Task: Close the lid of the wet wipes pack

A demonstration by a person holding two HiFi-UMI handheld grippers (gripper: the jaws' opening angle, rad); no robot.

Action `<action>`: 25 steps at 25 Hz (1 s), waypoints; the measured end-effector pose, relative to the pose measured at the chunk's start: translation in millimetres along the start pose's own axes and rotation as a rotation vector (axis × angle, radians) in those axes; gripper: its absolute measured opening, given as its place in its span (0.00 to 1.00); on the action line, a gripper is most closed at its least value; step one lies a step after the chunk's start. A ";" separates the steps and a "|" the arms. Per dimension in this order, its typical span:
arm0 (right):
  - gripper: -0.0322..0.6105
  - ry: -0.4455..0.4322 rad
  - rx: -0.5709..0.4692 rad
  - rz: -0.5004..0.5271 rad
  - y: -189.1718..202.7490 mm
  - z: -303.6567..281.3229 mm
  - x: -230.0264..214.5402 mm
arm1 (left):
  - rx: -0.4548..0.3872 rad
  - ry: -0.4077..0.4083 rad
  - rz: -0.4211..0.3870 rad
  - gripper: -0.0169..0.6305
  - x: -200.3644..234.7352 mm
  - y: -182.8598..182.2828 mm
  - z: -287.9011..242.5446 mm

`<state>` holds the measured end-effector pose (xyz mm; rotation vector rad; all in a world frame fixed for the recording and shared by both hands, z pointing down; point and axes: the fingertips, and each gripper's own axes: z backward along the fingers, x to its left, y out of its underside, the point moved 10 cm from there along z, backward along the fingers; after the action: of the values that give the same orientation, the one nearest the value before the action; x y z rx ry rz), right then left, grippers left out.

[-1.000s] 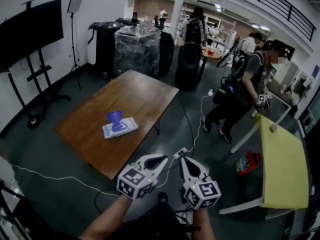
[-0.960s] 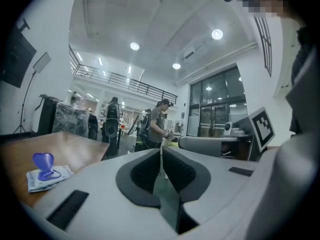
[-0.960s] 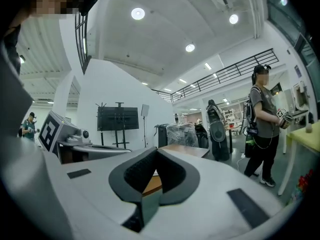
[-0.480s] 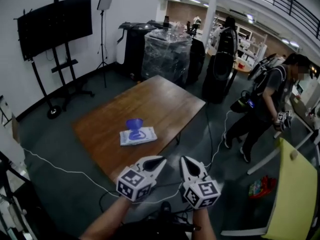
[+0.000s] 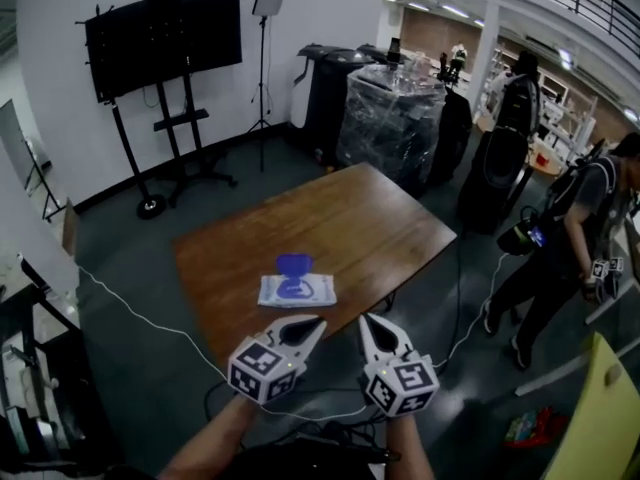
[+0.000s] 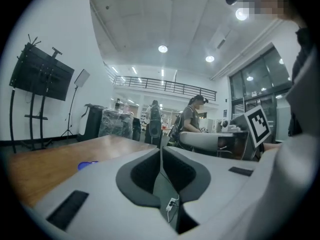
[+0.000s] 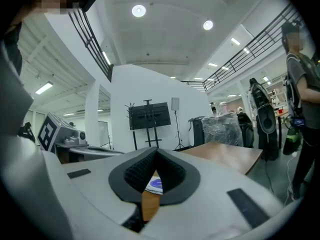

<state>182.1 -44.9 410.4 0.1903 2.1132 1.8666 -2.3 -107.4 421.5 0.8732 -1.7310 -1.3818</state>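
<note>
Left gripper point(image 6: 161, 150): pads are pressed together at the tips and nothing is pinched. Only dark floor is seen through the notch behind the tips.

Right gripper point(image 7: 155, 152): pads are likewise closed tip to tip and nothing is gripped. The wet wipes pack point(image 7: 154, 185) is framed in the gap under the tips, but it lies ahead on the table and is not touched.

Head view:
- Both grippers are held side by side and roughly level, with their marker cubes towards the camera. The tips are angled slightly towards each other.
- Both are positioned just off the near corner of the wooden table point(image 5: 370, 223) and pointed at the pack, clear of it.
- The pack lies flat on the near part of the tabletop. Nothing else is seen on the table.
- The blue lid point(image 5: 293, 264) is open and stands upright at the pack's far edge. In the left gripper view only a bit of blue is visible at the left, low on the tabletop.

Further out:
- A black screen on a wheeled stand point(image 5: 165, 38) is set against the white wall at the left.
- A plastic-wrapped pallet point(image 5: 400, 118) is seen beyond the table's far end.
- A person with a backpack point(image 5: 585, 228) is at the right, well apart from the table.
- A yellow table point(image 5: 612, 408) is cut off at the bottom right.
- A white cable point(image 5: 130, 303) is trailed across the dark floor at the left.
</note>
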 end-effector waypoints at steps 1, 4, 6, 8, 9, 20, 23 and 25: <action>0.07 -0.021 0.006 0.004 -2.0 -7.0 -5.7 | 0.005 -0.017 0.008 0.05 2.9 0.1 -3.7; 0.07 -0.086 0.022 0.029 -7.8 -25.4 -22.6 | 0.014 -0.074 0.030 0.05 9.0 -0.6 -14.6; 0.07 -0.127 0.032 0.043 -10.6 -35.2 -33.3 | 0.010 -0.113 0.036 0.05 11.9 -2.7 -22.3; 0.07 -0.166 0.041 0.053 -13.6 -44.6 -44.2 | 0.006 -0.150 0.040 0.05 14.3 -6.2 -30.6; 0.07 -0.187 0.049 0.058 -14.5 -48.8 -49.6 | 0.006 -0.169 0.043 0.05 14.6 -7.4 -34.5; 0.07 -0.355 0.101 0.068 -7.6 -96.8 -62.3 | 0.045 -0.349 0.065 0.05 30.7 -1.3 -35.6; 0.07 -0.373 0.122 0.055 -2.6 -105.8 -53.0 | 0.055 -0.369 0.071 0.05 39.8 2.4 -30.0; 0.07 -0.376 0.134 0.055 0.9 -110.8 -46.2 | 0.062 -0.368 0.081 0.05 46.3 7.3 -26.7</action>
<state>190.2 -163.2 429.1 0.5868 1.9834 1.5678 -2.3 -158.5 438.7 0.5980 -2.0701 -1.5109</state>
